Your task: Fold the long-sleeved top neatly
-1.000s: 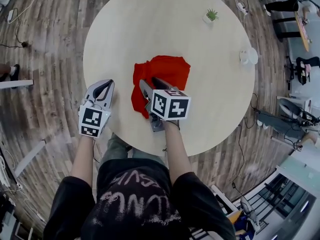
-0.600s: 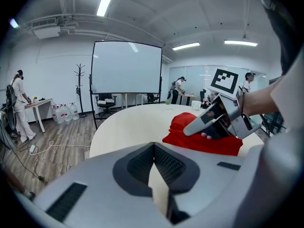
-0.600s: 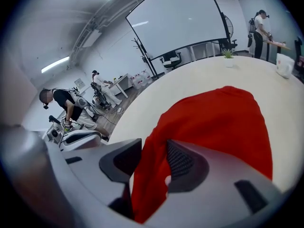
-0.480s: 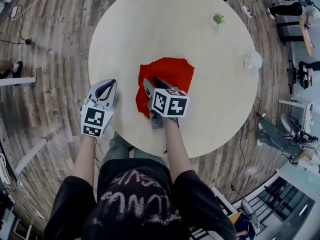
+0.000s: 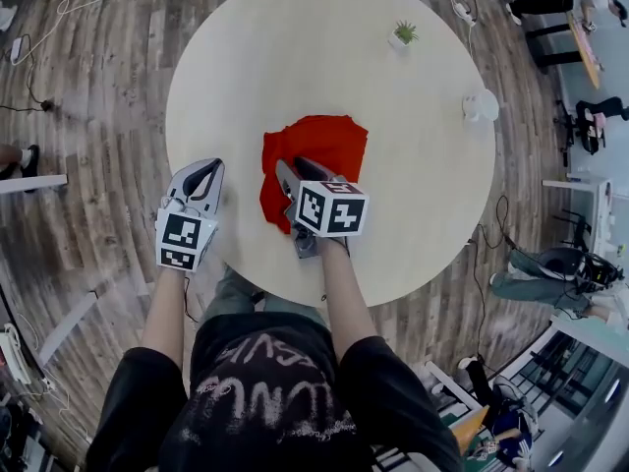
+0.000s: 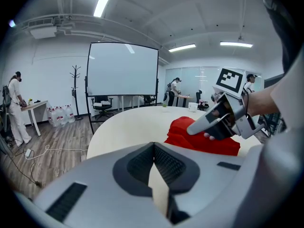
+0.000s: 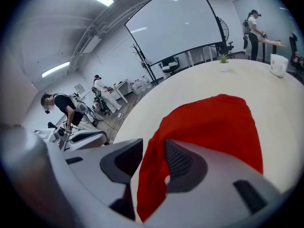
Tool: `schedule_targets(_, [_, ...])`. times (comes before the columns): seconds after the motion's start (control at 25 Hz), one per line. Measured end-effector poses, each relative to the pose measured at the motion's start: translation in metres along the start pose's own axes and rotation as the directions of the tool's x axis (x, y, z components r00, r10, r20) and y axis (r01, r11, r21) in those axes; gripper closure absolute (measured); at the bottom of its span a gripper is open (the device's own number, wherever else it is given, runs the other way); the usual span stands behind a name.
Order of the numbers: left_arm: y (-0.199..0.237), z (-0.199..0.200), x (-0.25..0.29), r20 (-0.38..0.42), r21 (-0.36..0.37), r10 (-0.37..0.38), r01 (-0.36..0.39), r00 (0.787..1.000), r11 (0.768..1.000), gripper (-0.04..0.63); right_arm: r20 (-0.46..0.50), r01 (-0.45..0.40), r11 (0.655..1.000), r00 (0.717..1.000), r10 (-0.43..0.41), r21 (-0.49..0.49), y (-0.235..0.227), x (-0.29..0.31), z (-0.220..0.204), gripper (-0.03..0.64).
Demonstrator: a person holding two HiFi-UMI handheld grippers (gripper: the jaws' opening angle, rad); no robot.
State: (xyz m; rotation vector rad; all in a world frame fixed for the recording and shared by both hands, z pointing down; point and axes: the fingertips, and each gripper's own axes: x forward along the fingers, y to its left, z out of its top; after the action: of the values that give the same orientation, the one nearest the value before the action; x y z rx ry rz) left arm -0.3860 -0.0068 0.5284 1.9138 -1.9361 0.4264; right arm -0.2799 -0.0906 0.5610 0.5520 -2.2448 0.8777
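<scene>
A red long-sleeved top (image 5: 319, 146) lies bunched near the middle of the round pale table (image 5: 295, 47). My right gripper (image 5: 295, 170) reaches down onto the top's near-left edge. Its jaws have just been closing. In the right gripper view the red top (image 7: 213, 127) has its edge fold between the jaws of my right gripper (image 7: 153, 152). The fold lies against the right pad, and a strip of table shows beside the left pad. My left gripper (image 5: 204, 173) hangs at the table's left edge, apart from the cloth. In its own view my left gripper (image 6: 153, 148) is shut and empty, with the red top (image 6: 183, 132) ahead.
A small potted plant (image 5: 404, 33) and a white cup (image 5: 481, 105) stand at the table's far right. Wooden floor with cables surrounds the table. People work at desks in the background of both gripper views.
The head camera has shifted a little. Both grippers stay where they were, the right one over the top's near-left edge.
</scene>
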Motion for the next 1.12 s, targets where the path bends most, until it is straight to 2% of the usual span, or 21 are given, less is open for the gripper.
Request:
schedule_targets(0.2, [-0.007,0.012,0.006,0.018,0.0,-0.036,0.036,0.999,0.999,0.584,0.071,0.004,1.0,0.997,-0.005,0.019,-0.001,-0.025,0.009,0.465])
schedule_targets(0.48, [-0.027,0.033,0.009,0.058,-0.004,-0.086,0.086,0.995,0.996,0.584,0.203,0.041,0.997,0.978,-0.053,0.066,-0.018,-0.068,0.019,0.483])
schedule_targets(0.64, [-0.043,0.048,0.007,0.08,-0.012,-0.098,0.1,0.992,0.995,0.584,0.27,0.069,0.995,0.959,-0.086,0.071,-0.027,-0.098,0.023,0.509])
schedule_targets(0.92, [-0.08,0.066,-0.001,0.104,0.005,-0.086,0.086,0.991,0.996,0.584,0.374,0.104,0.991,0.919,-0.126,0.08,-0.053,-0.155,0.027,0.603])
schedule_targets(1.12, [-0.104,0.081,-0.016,0.129,0.011,-0.078,0.077,0.989,0.997,0.584,0.431,0.106,0.991,0.893,-0.13,0.08,-0.061,-0.195,0.022,0.611])
